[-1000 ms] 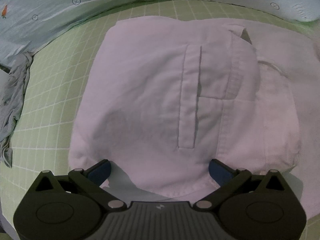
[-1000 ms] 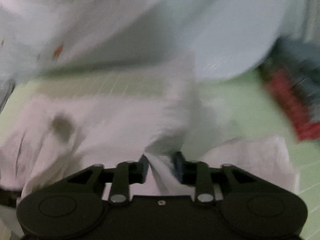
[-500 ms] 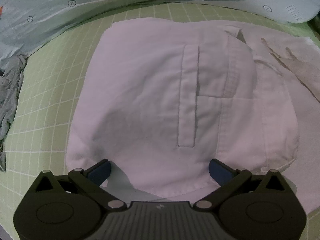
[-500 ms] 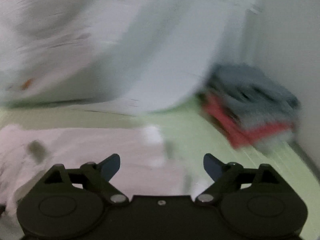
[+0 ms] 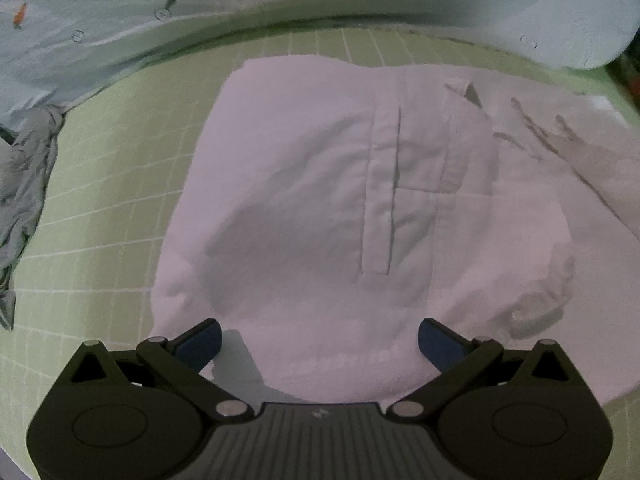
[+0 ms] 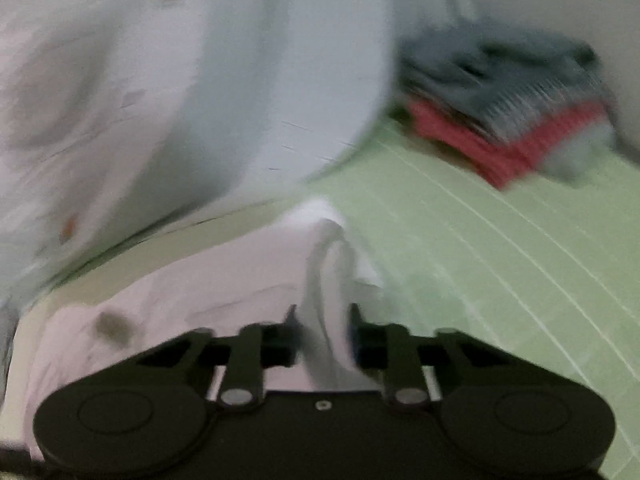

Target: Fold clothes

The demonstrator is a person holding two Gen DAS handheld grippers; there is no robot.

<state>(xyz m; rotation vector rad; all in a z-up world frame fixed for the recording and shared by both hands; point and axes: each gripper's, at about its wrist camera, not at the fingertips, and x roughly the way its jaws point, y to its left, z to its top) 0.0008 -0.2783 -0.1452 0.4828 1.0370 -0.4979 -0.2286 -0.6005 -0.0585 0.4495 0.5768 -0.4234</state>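
A white garment (image 5: 320, 208) with a stitched placket lies partly folded on the green grid mat (image 5: 112, 200). My left gripper (image 5: 320, 340) is open, its blue-padded fingers spread over the garment's near hem, holding nothing. In the blurred right wrist view, my right gripper (image 6: 322, 332) is shut on a bunched fold of the white garment (image 6: 328, 280) at its right edge, beside the bare mat (image 6: 480, 264).
A pale blue carrot-print blanket (image 5: 120, 32) runs along the mat's far side and fills the left of the right wrist view (image 6: 200, 80). A crumpled grey cloth (image 5: 28, 184) lies at the left. A stack of folded grey and red clothes (image 6: 508, 108) sits far right.
My right gripper was open half a second ago and has now closed on the garment's right edge. The left gripper has drawn slightly back and stays open.
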